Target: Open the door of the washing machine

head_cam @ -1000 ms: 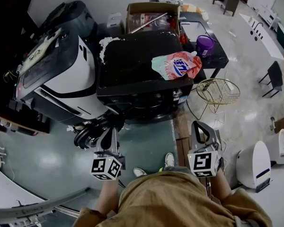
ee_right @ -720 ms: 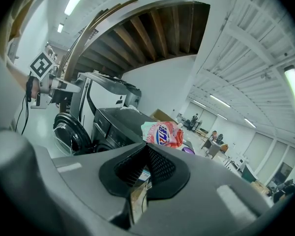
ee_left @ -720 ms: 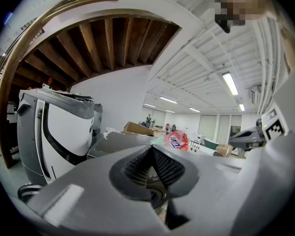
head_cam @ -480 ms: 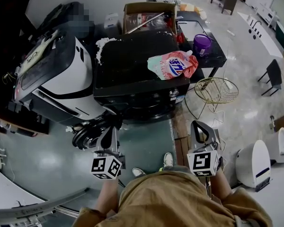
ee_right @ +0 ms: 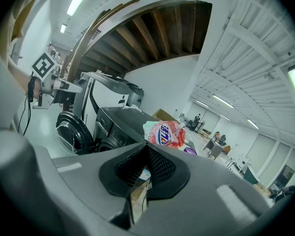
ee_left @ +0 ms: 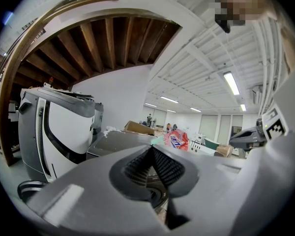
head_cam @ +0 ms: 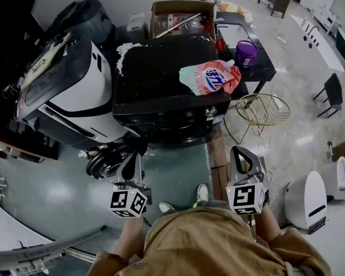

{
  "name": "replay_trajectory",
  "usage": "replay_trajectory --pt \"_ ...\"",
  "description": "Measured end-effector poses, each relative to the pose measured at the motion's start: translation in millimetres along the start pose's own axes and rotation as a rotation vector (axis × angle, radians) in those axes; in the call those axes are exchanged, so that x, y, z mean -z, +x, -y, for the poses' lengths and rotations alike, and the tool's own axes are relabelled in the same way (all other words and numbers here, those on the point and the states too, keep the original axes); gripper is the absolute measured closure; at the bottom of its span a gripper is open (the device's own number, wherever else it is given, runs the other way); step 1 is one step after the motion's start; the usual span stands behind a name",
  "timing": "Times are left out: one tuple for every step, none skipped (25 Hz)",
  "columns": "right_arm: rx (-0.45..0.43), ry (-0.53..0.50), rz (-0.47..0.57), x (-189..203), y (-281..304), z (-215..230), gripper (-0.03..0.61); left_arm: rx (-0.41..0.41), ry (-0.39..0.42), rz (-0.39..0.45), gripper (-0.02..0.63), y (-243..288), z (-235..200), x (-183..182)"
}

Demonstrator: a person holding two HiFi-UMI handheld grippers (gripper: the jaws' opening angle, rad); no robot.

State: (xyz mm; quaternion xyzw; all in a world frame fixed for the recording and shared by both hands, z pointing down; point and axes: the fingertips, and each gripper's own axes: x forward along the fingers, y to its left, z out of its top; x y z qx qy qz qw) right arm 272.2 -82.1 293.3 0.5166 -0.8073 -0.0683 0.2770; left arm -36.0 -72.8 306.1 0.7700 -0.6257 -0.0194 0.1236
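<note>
The black washing machine (head_cam: 167, 91) stands in the middle of the head view, with a pink detergent bag (head_cam: 210, 78) on its top. Its round door (head_cam: 106, 161) hangs swung out to the left, low near the floor. My left gripper (head_cam: 132, 158) is just right of that door, its jaws together and empty. My right gripper (head_cam: 240, 154) is off to the right of the machine, jaws shut on nothing. The right gripper view shows the open door (ee_right: 73, 132), the machine front (ee_right: 115, 127) and the bag (ee_right: 163, 133).
A large white and black machine (head_cam: 69, 91) stands to the left of the washer. Behind it is a cardboard box (head_cam: 181, 19); to the right are a black table (head_cam: 259, 71) with a purple tub (head_cam: 247, 53), a wire basket (head_cam: 264, 109) and a white appliance (head_cam: 307, 200).
</note>
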Motion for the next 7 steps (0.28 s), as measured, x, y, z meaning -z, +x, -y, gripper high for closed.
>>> replay_trajectory --pt "0.000 -0.002 0.000 -0.2 -0.2 0.9 0.574 -0.001 -0.001 0.001 0.554 0.0 0.8 0.5" --pt "0.002 -0.009 0.003 -2.5 -0.5 2.6 0.574 -0.002 -0.002 0.001 0.554 -0.1 1.4 1.1" --pt "0.006 -0.017 0.007 -5.9 -0.7 4.5 0.574 -0.004 -0.003 0.002 0.554 -0.1 1.9 1.6" --pt "0.007 -0.020 0.009 -7.3 -0.8 5.6 0.574 -0.005 -0.005 0.001 0.554 -0.1 2.4 1.9" --pt "0.004 -0.018 0.007 -5.9 -0.5 5.5 0.574 -0.006 -0.005 0.001 0.554 -0.1 2.9 2.1" --pt "0.000 -0.012 0.004 -3.2 -0.1 4.8 0.575 -0.007 -0.005 0.000 0.554 0.0 3.4 2.3" --pt "-0.004 -0.006 0.001 -0.2 0.3 3.9 0.574 -0.008 -0.005 0.000 0.554 0.0 3.9 2.4"
